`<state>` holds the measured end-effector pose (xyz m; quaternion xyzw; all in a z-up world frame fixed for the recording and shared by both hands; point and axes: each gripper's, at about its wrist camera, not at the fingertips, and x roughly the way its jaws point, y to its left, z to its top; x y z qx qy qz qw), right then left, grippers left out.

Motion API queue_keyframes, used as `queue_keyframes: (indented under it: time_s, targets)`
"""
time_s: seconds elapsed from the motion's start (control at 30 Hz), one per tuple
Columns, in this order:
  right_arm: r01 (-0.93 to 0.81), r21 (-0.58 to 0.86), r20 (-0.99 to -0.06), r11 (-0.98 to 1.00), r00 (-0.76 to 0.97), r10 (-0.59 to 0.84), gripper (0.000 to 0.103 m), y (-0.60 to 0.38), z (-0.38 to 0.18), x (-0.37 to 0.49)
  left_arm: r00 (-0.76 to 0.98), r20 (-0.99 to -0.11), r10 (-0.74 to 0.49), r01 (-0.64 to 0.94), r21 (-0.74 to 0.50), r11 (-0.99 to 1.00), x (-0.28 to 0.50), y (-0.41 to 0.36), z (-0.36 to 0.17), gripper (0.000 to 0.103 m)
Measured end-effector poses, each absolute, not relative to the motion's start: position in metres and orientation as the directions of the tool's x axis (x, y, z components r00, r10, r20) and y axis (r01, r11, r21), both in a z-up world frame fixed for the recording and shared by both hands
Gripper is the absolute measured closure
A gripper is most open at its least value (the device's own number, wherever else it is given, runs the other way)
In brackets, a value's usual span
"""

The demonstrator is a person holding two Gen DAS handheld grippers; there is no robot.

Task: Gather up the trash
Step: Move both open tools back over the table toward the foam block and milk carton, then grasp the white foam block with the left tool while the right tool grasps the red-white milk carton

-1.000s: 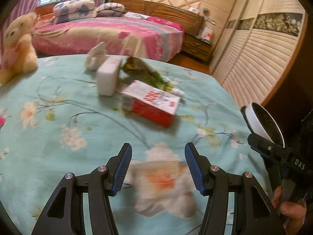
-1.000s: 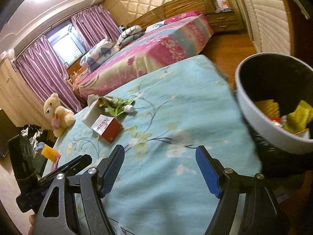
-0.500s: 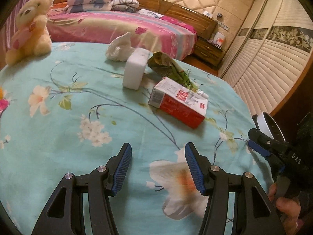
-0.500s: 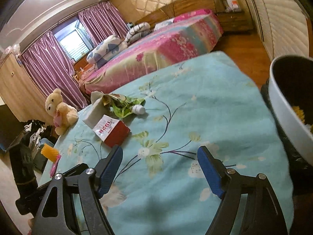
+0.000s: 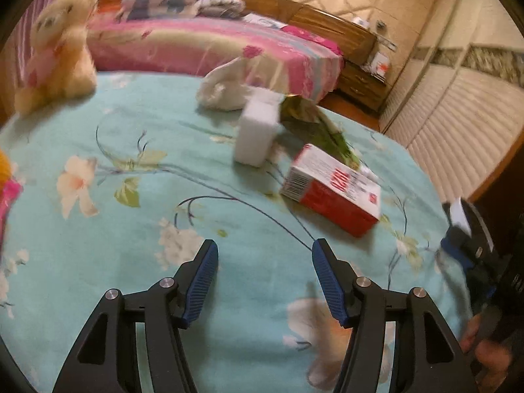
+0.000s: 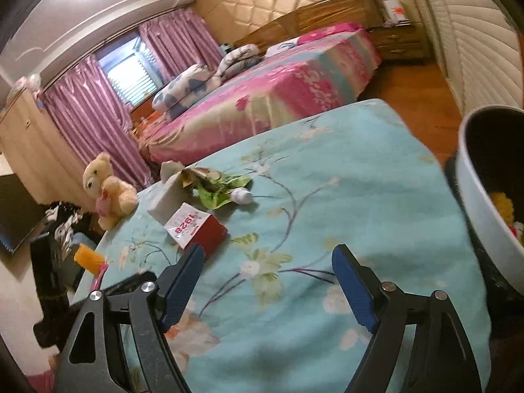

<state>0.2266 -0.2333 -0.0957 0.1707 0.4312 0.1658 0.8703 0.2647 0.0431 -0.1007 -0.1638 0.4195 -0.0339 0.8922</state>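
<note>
Left wrist view shows the left tool (image 5: 264,263) with its blue pads apart and nothing between them, poised over a bench (image 5: 137,229) covered in a turquoise flowered cloth. Its jaws have just been opening a little further. Ahead of it lies the trash: a red and white carton (image 5: 332,190) on its side, nearest the tool; beyond that a white block (image 5: 257,131) standing upright; a crumpled white tissue (image 5: 222,88) behind the block; and a green wrapper (image 5: 314,127) between the block and the carton. A teddy bear (image 5: 57,49) sits at the far left edge of the bench. The view is blurred, so fine detail is lost. At the right edge the right tool (image 5: 458,239) and a person's fingers (image 5: 484,350) show partly.

From the right wrist camera, the right tool (image 6: 268,262) stands wide, empty, its jaws having just been opening as well. The carton (image 6: 195,229) lies just beyond its left pad, apart from it. Farther on are the white block (image 6: 163,201), the green wrapper (image 6: 222,186) and a small white cap-like piece (image 6: 242,196) touching the wrapper. A white-rimmed bin (image 6: 475,196) with a dark inside stands at the right edge, beside the bench, with yellow and red scraps (image 6: 504,206) in it. A pink bed (image 6: 262,98) stands beyond.
</note>
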Motion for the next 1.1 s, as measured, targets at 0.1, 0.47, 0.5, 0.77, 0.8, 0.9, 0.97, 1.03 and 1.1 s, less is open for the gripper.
queue_keyframes:
  time_s: [0.1,0.47,0.5,0.77,0.8,0.9,0.97,1.03,1.1]
  targets:
    - [-0.149,0.417,-0.74,0.897,0.518,0.43,0.021,-0.221,-0.102,0.234,0.641,-0.751,-0.16,-0.121,-0.304,0.945,0.269,0.054,-0.095,0.044]
    - [-0.19,0.41,-0.736,0.892,0.507,0.447,0.021,-0.202,-0.087,0.236,0.684,-0.706,-0.186,0.028,-0.229,0.973,0.331,0.045,-0.075,0.043]
    - [-0.198,0.403,-0.739,0.893,0.506,0.446,0.021,-0.2,-0.087,0.237,0.683,-0.713,-0.155,0.023,-0.191,0.981,0.338,0.042,-0.077,0.045]
    - [-0.258,0.378,-0.757,0.889,0.466,0.457,0.021,-0.176,-0.089,0.248,0.673,-0.723,-0.152,0.041,-0.169,0.985,0.339,0.051,-0.085,0.078]
    - [-0.276,0.372,-0.756,0.886,0.464,0.462,0.021,-0.172,-0.089,0.25,0.671,-0.722,-0.168,0.046,-0.185,0.982,0.33,0.053,-0.083,0.077]
    - [-0.329,0.341,-0.756,0.881,0.46,0.465,0.021,-0.158,-0.091,0.258,0.663,-0.718,-0.212,0.052,-0.239,0.97,0.303,0.065,-0.079,0.077]
    - [-0.377,0.308,-0.766,0.873,0.447,0.463,0.021,-0.146,-0.093,0.265,0.654,-0.717,-0.24,0.056,-0.27,0.961,0.286,0.074,-0.077,0.077]
    - [-0.432,0.284,-0.775,0.856,0.423,0.47,0.021,-0.133,-0.097,0.272,0.638,-0.724,-0.262,0.059,-0.294,0.954,0.272,0.08,-0.079,0.077]
    - [-0.472,0.248,-0.785,0.846,0.414,0.461,0.021,-0.121,-0.101,0.277,0.635,-0.727,-0.261,0.049,-0.3,0.953,0.261,0.083,-0.081,0.077]
